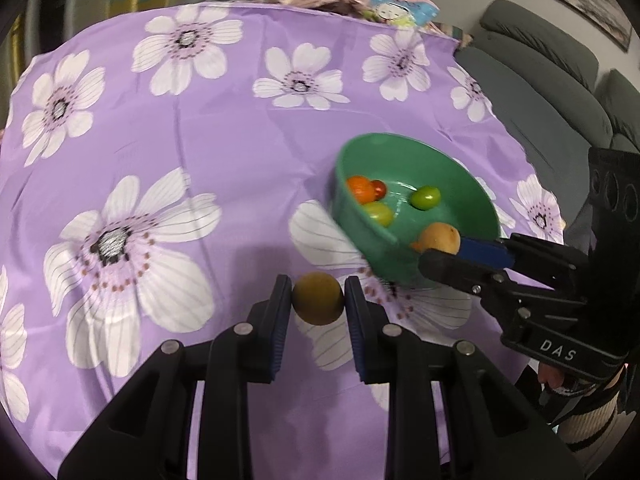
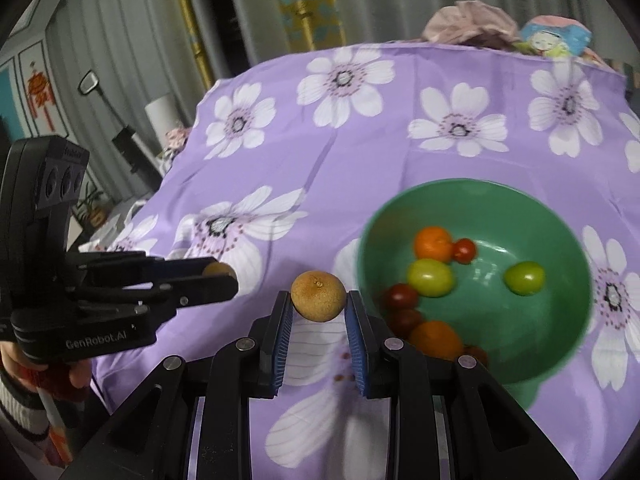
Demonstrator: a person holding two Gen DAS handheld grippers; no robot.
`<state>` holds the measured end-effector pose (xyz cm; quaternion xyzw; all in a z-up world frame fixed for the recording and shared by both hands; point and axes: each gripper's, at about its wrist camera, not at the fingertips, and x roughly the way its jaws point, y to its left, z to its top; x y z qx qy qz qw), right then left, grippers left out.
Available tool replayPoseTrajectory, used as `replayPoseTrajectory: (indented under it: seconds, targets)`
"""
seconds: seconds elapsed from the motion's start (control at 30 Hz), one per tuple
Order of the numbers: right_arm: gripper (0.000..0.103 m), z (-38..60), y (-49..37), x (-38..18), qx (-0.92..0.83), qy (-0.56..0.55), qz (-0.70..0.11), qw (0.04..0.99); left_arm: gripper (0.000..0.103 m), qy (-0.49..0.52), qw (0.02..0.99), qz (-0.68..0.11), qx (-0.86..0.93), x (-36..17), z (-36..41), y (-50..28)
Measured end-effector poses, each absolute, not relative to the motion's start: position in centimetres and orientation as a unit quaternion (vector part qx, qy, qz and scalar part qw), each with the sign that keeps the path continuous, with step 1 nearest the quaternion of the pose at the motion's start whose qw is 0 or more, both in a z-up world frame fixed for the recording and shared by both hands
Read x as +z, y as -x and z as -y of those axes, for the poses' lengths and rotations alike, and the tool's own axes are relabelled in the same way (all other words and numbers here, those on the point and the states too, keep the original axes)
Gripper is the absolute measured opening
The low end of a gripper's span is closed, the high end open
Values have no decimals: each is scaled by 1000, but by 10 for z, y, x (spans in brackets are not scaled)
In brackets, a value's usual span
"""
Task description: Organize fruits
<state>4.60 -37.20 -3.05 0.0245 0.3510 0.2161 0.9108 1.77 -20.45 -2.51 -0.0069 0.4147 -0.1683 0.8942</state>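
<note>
Your left tool (image 1: 318,298) is pinching a small round brown fruit (image 1: 318,299) between its blue pads (image 1: 282,312). The fruit sits right at the tips, held above the purple flowered cloth (image 1: 160,128) that covers the surface. To the right of this tool and a bit ahead of it is the green bowl (image 1: 360,232).

Your right tool (image 2: 318,298) is also pinching a small round fruit, a tan speckled one (image 2: 318,296), at the tips of its pads. The bowl is just to the right of this tool, close to its right finger. Inside the bowl you can see two orange fruits (image 2: 434,243), two green tomatoes (image 2: 430,277), and a few small red tomatoes (image 2: 464,250). Seen from the left tool's camera, your right tool reaches over the near rim of the bowl with its fruit.

Behind the bowl the cloth is bare, and at its far edge lies a pink bundle (image 2: 472,24).
</note>
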Motion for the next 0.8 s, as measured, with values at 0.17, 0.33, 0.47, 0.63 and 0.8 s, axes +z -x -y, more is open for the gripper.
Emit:
replayPoseTrajectory:
  seconds: [0.17, 0.33, 0.47, 0.63, 0.8]
  targets:
    - [28, 395, -44, -30, 195, -42, -343, 918, 27, -9, 893, -411, -185, -21, 226, -24]
    - [28, 410, -43, -30, 182, -52, -339, 922, 27, -23, 890, -409, -198, -19, 244, -31]
    - [28, 421, -43, -29, 172, -61, -334, 925, 27, -38, 889, -407, -206, -17, 259, -36]
    - [28, 436, -45, -30, 149, -70, -332, 929, 27, -53, 890, -398, -216, -12, 276, -46]
    - [28, 447, -52, -30, 128, -71, -332, 932, 27, -65, 886, -399, -226, -14, 295, -60]
